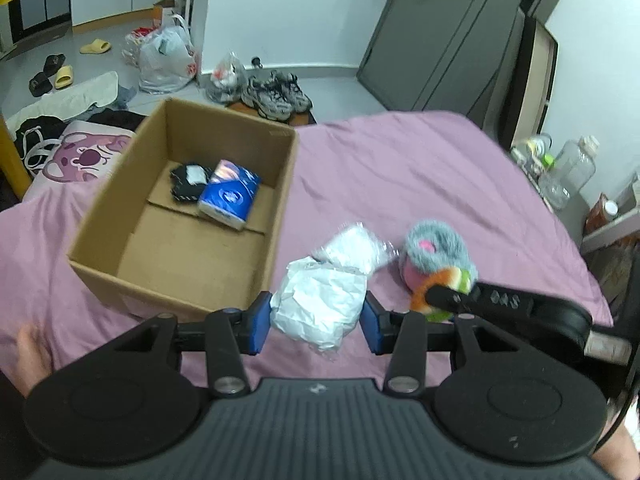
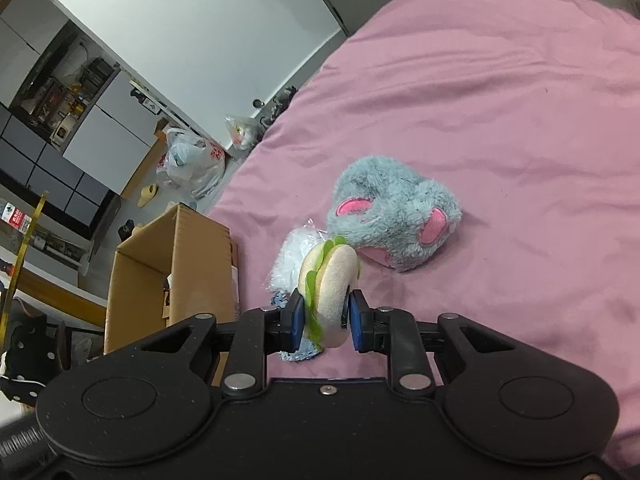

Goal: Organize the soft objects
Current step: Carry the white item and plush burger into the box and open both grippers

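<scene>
My left gripper (image 1: 316, 322) is shut on a crumpled white plastic-wrapped bundle (image 1: 320, 308), held just above the pink bed sheet (image 1: 400, 168). My right gripper (image 2: 323, 320) is shut on a plush burger (image 2: 330, 288) with a tan bun and green leaves, lifted off the sheet. A grey plush toy with pink patches (image 2: 396, 216) lies just beyond it. A clear packet of white stuff (image 1: 352, 250) rests between the two grippers. The open cardboard box (image 1: 160, 288) sits to the left on the bed and holds a blue tissue pack (image 1: 230, 194) and a black item (image 1: 188, 180).
Past the bed's far edge are sneakers (image 1: 276, 94), plastic bags (image 1: 166, 62) and slippers on the floor. Bottles (image 1: 568, 176) stand on a stand at the right. A dark wardrobe (image 1: 440, 40) leans at the back. A pillow (image 1: 80, 156) lies left of the box.
</scene>
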### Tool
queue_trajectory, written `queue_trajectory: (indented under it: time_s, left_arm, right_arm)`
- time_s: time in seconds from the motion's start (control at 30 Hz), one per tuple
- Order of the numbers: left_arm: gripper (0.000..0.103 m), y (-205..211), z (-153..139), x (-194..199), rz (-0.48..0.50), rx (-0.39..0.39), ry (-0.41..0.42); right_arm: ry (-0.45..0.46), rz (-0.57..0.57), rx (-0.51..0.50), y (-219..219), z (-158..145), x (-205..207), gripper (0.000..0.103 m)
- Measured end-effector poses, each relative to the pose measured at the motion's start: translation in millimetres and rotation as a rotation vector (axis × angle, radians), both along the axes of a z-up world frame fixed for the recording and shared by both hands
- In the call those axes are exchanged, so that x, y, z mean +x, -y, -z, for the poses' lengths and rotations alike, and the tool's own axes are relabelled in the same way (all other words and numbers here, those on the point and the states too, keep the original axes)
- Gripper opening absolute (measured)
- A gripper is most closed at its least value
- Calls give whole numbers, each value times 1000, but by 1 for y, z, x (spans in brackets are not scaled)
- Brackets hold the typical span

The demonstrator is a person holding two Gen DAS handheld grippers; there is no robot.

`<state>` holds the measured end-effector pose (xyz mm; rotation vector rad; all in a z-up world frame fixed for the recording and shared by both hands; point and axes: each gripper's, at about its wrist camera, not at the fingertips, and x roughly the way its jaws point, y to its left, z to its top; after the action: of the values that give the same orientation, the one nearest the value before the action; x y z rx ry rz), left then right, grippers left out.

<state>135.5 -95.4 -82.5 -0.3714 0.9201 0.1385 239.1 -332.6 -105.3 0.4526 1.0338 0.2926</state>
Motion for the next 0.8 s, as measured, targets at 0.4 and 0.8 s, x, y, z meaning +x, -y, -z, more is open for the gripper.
queue_trajectory:
  time_s: [0.4, 0.8]
  left_arm:
    - [46, -52, -21, -17, -60, -17, 71]
    - [46, -91, -23, -32, -89, -72, 112]
  right_arm:
    - [87, 1, 14, -10, -24, -29, 23]
    - [152, 10, -19, -29, -36, -43, 23]
